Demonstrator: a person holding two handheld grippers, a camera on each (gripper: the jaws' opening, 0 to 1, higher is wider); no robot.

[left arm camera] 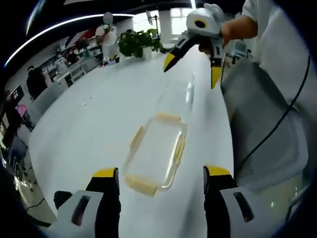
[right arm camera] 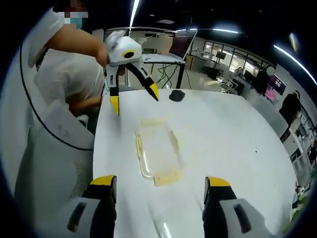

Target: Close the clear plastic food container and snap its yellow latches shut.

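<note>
Clear plastic food container (left arm camera: 156, 153) with pale yellow latches lies flat on the white table (left arm camera: 99, 124), its transparent lid (left arm camera: 181, 96) hinged open beyond it in the left gripper view. Both yellow-tipped tongs hover above, touching nothing — the left gripper (left arm camera: 161, 179) spread wide at the container's near end, the right gripper (right arm camera: 161, 186) likewise spread at the opposite end. A small black object (right arm camera: 177, 95) sits near the table's far edge.

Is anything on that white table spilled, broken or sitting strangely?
Nothing spilled or visibly broken. The clear container lies flat on the white table, its yellow latches splayed outward, unfastened. In the left gripper view a clear piece, perhaps the lid, lies just beyond it. Both grippers hover open, apart from it.
</note>
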